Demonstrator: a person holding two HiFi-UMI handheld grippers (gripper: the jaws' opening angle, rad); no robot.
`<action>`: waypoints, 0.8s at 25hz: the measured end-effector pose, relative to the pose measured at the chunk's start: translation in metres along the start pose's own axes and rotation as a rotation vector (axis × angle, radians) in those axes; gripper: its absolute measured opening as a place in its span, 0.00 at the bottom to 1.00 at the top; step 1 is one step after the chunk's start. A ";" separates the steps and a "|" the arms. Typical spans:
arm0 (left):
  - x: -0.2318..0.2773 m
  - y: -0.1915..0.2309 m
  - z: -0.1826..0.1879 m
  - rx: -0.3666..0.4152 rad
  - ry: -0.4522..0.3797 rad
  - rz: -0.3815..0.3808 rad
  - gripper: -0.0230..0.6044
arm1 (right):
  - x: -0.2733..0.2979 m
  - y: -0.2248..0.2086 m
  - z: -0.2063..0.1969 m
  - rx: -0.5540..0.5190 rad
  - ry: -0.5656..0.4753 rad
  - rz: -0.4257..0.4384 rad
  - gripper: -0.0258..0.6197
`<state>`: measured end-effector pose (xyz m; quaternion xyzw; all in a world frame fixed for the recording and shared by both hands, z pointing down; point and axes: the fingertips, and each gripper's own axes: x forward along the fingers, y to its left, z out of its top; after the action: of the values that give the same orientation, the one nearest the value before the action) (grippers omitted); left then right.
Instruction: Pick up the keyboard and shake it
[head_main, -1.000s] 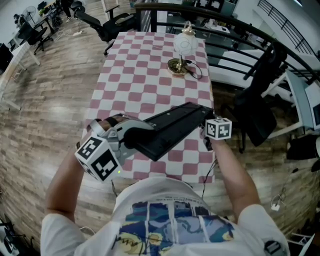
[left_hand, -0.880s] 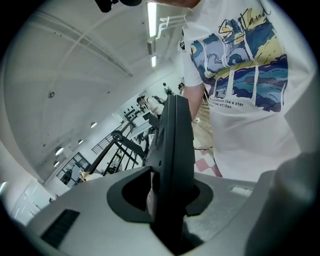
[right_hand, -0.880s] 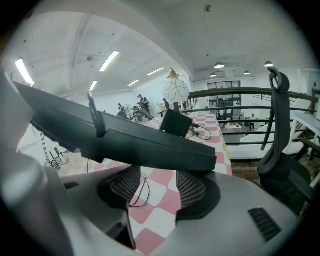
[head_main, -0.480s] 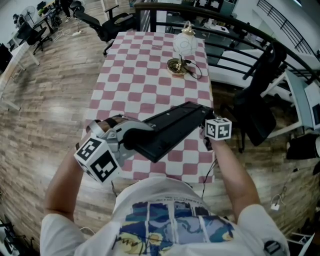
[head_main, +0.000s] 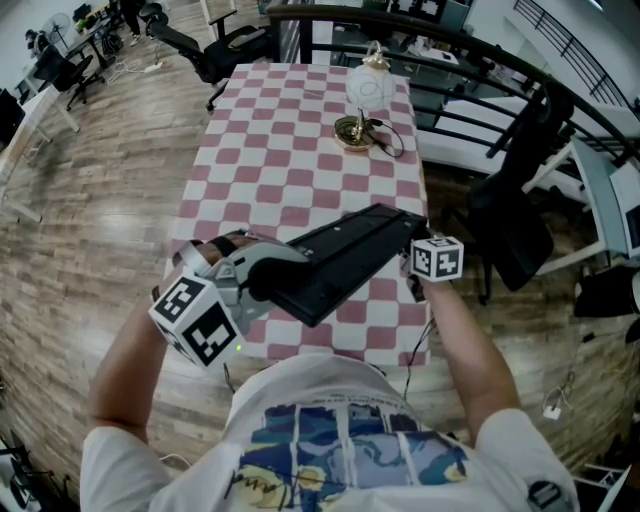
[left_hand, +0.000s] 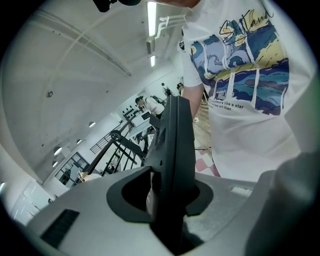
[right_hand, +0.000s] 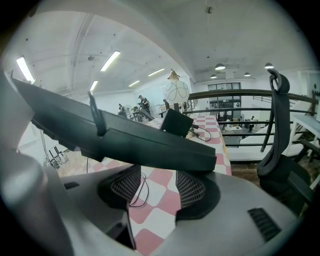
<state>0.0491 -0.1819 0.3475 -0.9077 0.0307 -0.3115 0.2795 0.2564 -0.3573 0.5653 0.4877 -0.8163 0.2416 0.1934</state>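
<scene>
Left gripper: your jaws are pinched narrow on the keyboard, clamping one end edge-on.
Right gripper: your jaws sit wide, with the checkered table showing between the pads. The keyboard's other end crosses just over their tips, can't tell if it's touching.
Keyboard: up off the table, tilted, running from 8 o'clock to 2 o'clock in front of you.
Lamp: well apart, at 12 o'clock on the table's far end.
</scene>
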 end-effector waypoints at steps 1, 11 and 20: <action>0.000 0.000 0.000 -0.001 0.000 0.000 0.19 | 0.000 0.000 0.000 -0.001 -0.001 -0.003 0.38; 0.001 0.001 0.000 0.001 0.001 -0.004 0.19 | 0.000 -0.002 0.003 -0.008 -0.006 -0.007 0.37; 0.001 -0.001 0.002 -0.004 -0.002 -0.007 0.19 | -0.002 -0.002 0.001 -0.009 -0.002 -0.005 0.37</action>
<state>0.0508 -0.1807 0.3473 -0.9085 0.0281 -0.3116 0.2769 0.2592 -0.3572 0.5639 0.4893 -0.8163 0.2368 0.1952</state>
